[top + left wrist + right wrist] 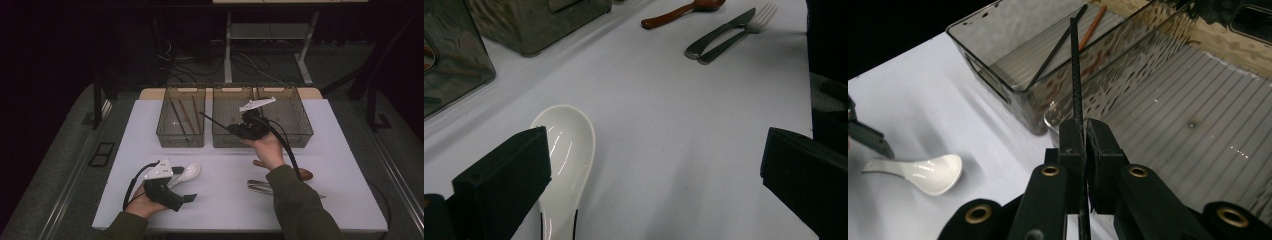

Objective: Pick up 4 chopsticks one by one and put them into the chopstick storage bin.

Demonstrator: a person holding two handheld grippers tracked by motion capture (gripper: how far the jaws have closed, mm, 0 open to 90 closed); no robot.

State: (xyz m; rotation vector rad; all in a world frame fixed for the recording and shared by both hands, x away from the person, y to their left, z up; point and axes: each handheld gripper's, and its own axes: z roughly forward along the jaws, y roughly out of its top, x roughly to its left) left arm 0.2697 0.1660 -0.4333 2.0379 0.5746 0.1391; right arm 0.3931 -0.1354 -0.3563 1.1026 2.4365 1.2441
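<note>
I see a white tabletop (225, 200) in a dark room, cables on the floor behind, carrying three clear bins (181, 117), one white spoon (187, 173), one brown spoon (305, 173), a knife and a fork. My right hand-held gripper (1084, 137) is clamped on a black chopstick (1076, 75), holding it above the bins; two more sticks lie in the left bin. My left hand-held gripper (654, 165) rests wide open beside the white spoon.

**Occlusions and cut-offs**

White ceramic spoon (566, 150): handle runs off the bottom edge in the left gripper view, bowl part-covered by a black jaw. Thin black chopstick (1077, 70): lower end cut off at the frame bottom in the right gripper view. Brown wooden spoon (305, 174) and steel cutlery (260, 187): part-hidden behind the sleeve (300, 205).
</note>
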